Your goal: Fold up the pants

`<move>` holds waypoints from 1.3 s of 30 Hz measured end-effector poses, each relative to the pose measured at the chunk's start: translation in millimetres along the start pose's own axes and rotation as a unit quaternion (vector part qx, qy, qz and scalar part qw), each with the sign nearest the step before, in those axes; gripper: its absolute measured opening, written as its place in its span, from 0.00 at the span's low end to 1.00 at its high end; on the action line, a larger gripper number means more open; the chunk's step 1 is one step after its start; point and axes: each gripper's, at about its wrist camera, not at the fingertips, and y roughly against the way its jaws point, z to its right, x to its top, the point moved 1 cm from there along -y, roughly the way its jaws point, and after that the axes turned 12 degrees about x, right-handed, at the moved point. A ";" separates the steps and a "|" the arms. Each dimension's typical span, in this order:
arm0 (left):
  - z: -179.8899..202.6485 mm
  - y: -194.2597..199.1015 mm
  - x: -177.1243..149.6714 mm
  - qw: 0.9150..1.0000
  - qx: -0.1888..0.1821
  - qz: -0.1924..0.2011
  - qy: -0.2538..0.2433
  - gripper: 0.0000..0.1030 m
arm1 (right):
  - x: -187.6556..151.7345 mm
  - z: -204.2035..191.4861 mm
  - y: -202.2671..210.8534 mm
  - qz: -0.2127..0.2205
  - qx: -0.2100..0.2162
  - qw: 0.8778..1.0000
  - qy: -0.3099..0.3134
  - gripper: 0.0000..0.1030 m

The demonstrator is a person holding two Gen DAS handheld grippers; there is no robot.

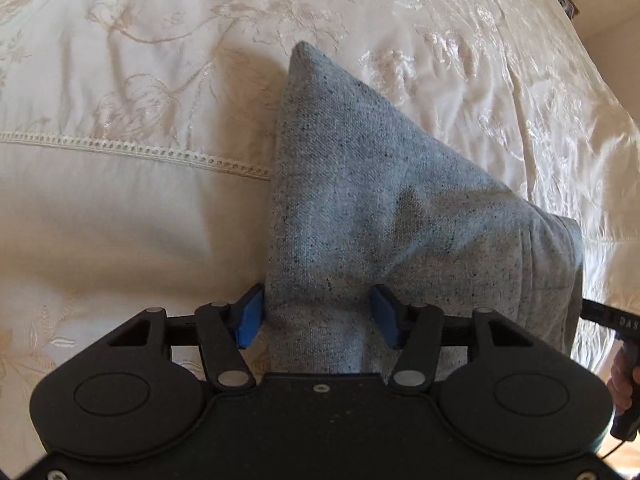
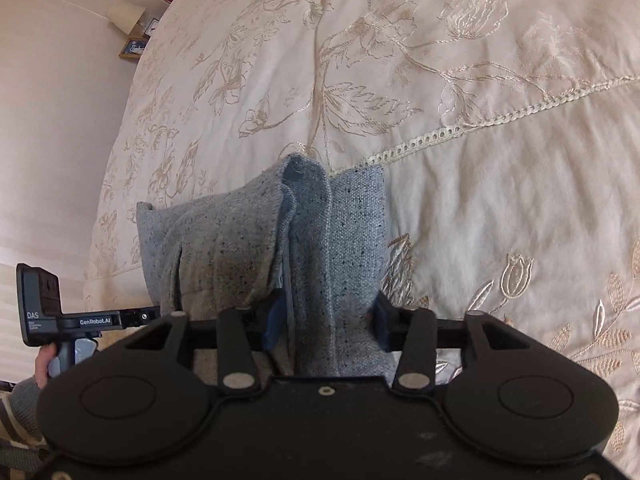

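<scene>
Two claws grip the speckled grey-blue knit pants (image 1: 360, 216) at once: the left claw (image 1: 316, 322) has its blue pads pressed against a bunched end of the cloth, and the right claw (image 2: 326, 326) is clamped on another bunched part with a hemmed edge. The pants hang lifted above the cream embroidered bedspread (image 1: 140, 200), doubled over in several layers, so I judge the fold partly made; laying it flat and smoothing it remain. Nothing lies on the bed beneath. A small lamp (image 2: 126, 18) and framed pictures (image 2: 134, 48) sit off beside the bed, well apart.
</scene>
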 end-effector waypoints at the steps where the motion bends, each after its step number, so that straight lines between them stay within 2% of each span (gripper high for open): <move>1: -2.4 0.0 -1.0 1.000 0.007 0.004 0.005 0.63 | -1.7 -8.2 0.2 -0.002 -0.009 1.000 0.017 0.15; 3: -3.0 -5.6 -0.7 1.000 0.002 -0.001 -0.003 0.67 | -8.1 -27.4 1.1 0.001 -0.026 0.998 0.061 0.15; 5: 2.5 -11.5 1.9 1.000 -0.011 -0.008 -0.013 0.80 | -11.7 -35.6 0.4 0.004 -0.040 0.996 0.077 0.15; 6: 6.5 -13.4 4.5 0.999 -0.031 -0.009 -0.011 0.76 | -12.1 -36.1 -0.2 0.008 -0.041 0.997 0.071 0.15; 7: 9.5 -12.4 5.6 0.999 -0.049 -0.010 -0.009 0.54 | -13.2 -35.0 0.3 0.012 -0.040 0.997 0.062 0.15; 8: 15.4 -8.5 6.9 0.998 -0.054 -0.010 -0.008 0.37 | -14.3 -31.7 1.0 0.016 -0.038 0.998 0.055 0.15; 10: 22.8 9.1 5.1 0.999 -0.039 0.010 -0.015 0.26 | -16.6 -30.6 3.6 0.020 -0.037 0.998 0.047 0.15; 13: 29.7 46.9 -0.9 0.998 -0.028 0.052 -0.017 0.20 | -18.0 -45.3 11.4 0.028 -0.038 0.997 0.066 0.14; 15: 29.8 73.8 -1.0 0.997 -0.025 0.077 -0.010 0.19 | -18.4 -61.0 22.2 0.036 -0.032 0.996 0.077 0.14; 19: 21.7 109.3 21.5 0.992 0.013 0.124 -0.001 0.19 | -5.3 -101.0 31.6 0.047 -0.007 0.992 0.113 0.13; 22: 1.6 113.4 54.2 0.989 0.030 0.141 0.020 0.20 | 23.0 -126.0 24.4 0.054 0.022 0.990 0.125 0.13; 25: -18.3 104.2 81.4 0.983 0.061 0.170 0.036 0.24 | 64.8 -148.0 -2.7 0.058 0.039 0.988 0.138 0.13; 26: -23.7 96.4 88.6 0.981 0.074 0.172 0.045 0.30 | 78.7 -153.8 -14.1 0.061 0.041 0.986 0.147 0.13; 27: -26.9 84.0 95.4 0.979 0.104 0.165 0.051 0.35 | 90.7 -158.6 -25.9 0.064 0.039 0.984 0.159 0.13; 28: -31.7 70.9 99.4 0.975 0.148 0.152 0.065 0.35 | 102.6 -160.8 -39.6 0.066 0.037 0.984 0.162 0.16; 29: -36.1 59.3 100.8 0.968 0.192 0.138 0.084 0.30 | 115.5 -160.3 -54.6 0.065 0.030 0.986 0.152 0.20; 30: -39.9 50.9 99.6 0.962 0.221 0.128 0.096 0.25 | 123.5 -158.7 -66.2 0.070 0.005 0.987 0.143 0.24; 31: -43.4 45.5 96.0 0.959 0.235 0.119 0.106 0.24 | 131.5 -158.4 -80.0 0.081 -0.053 0.985 0.141 0.25; 32: -46.1 45.2 90.4 0.959 0.232 0.115 0.113 0.24 | 134.9 -158.8 -88.5 0.085 -0.102 0.980 0.150 0.25; 33: -45.5 46.8 85.3 0.961 0.222 0.117 0.117 0.25 | 135.6 -160.4 -93.7 0.086 -0.130 0.974 0.164 0.25; 34: -44.5 52.4 78.4 0.962 0.212 0.121 0.119 0.26 | 133.1 -162.4 -94.5 0.089 -0.144 0.970 0.176 0.25; 37: -29.7 71.2 63.4 0.961 0.210 0.143 0.107 0.26 | 121.2 -173.7 -86.7 0.091 -0.127 0.971 0.183 0.25; 39: -16.6 87.7 55.5 0.960 0.209 0.159 0.097 0.28 | 109.5 -185.5 -80.5 0.092 -0.125 0.966 0.205 0.25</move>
